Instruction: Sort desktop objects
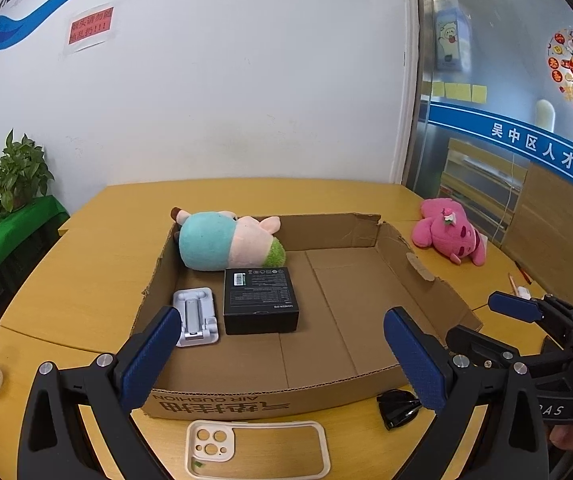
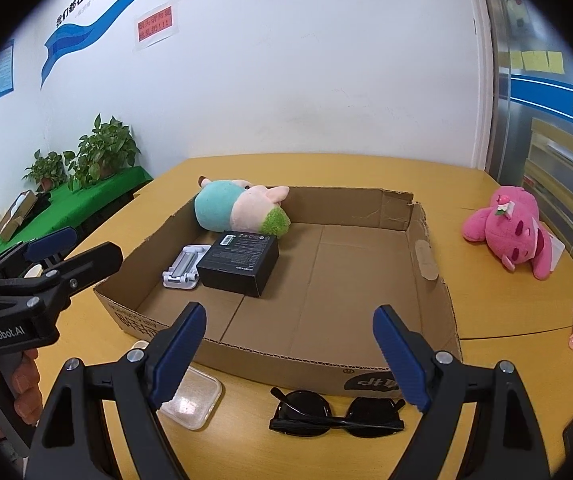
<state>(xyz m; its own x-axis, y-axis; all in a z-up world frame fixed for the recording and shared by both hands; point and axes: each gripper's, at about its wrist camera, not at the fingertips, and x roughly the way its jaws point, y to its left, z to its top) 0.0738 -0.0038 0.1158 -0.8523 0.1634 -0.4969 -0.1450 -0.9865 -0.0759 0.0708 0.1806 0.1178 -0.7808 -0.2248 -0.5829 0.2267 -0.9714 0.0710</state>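
From the left wrist, the cardboard box (image 1: 366,280) read "AIR CUSHION" upside down on its near wall. Inside lay a teal-and-pink plush (image 1: 226,240), a black carton (image 1: 261,300) and a white stand (image 1: 196,316). The left gripper (image 1: 282,360) gaped wide, empty, above a cream phone case (image 1: 258,452).

From the right wrist, the other tool's handle read "GenRobot.AI" (white lettering). The right gripper (image 2: 290,356) stood released over black sunglasses (image 2: 336,414); a pink plush (image 2: 514,228) lay outside.

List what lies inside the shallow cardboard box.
Inside the cardboard box: a teal-and-pink plush toy, a black rectangular carton, a white folding phone stand. Whatever lies beneath them is hidden.
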